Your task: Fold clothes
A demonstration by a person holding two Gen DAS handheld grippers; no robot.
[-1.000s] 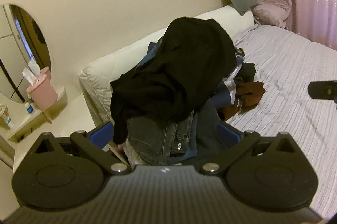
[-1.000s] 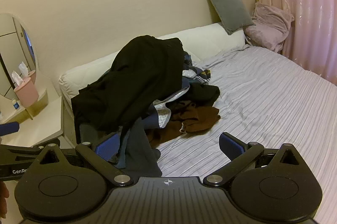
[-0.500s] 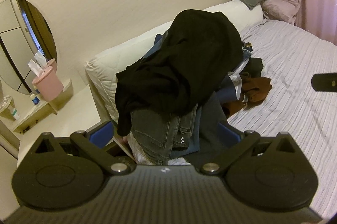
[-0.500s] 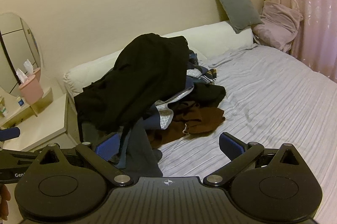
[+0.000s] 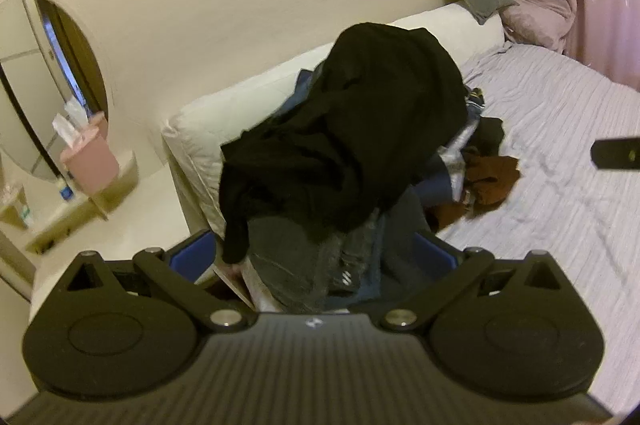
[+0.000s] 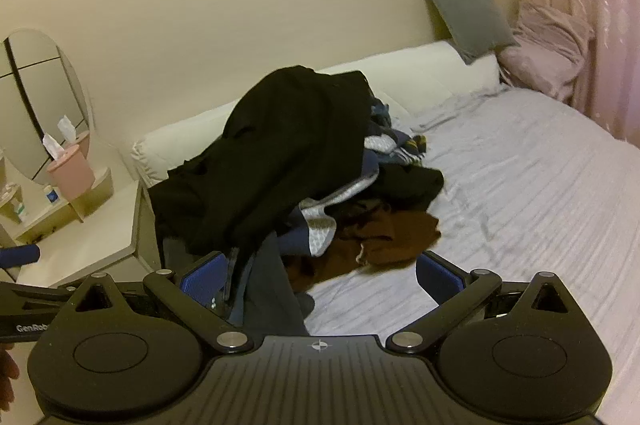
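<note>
Over the last second both views slid a little: the heap sits lower and further from the left tongs (image 5: 316, 253), and the right tongs (image 6: 320, 275) have crept toward it. We read that as lining up on the clothes; nothing is gripped. Both tongs stand wide open and empty.

The pile of clothes (image 6: 304, 165) lies unfolded on the bed (image 6: 520, 193), dead ahead of the left tongs and ahead-left of the right. A black garment (image 5: 352, 137) drapes over the top, jeans (image 5: 304, 265) sit between the left fingers, and a brown piece (image 6: 392, 237) lies just ahead of the right tongs.

The lower layers are buried, so we can't count items. The jeans are blurred, and the tongs' bodies hide the near edge of the pile.
</note>
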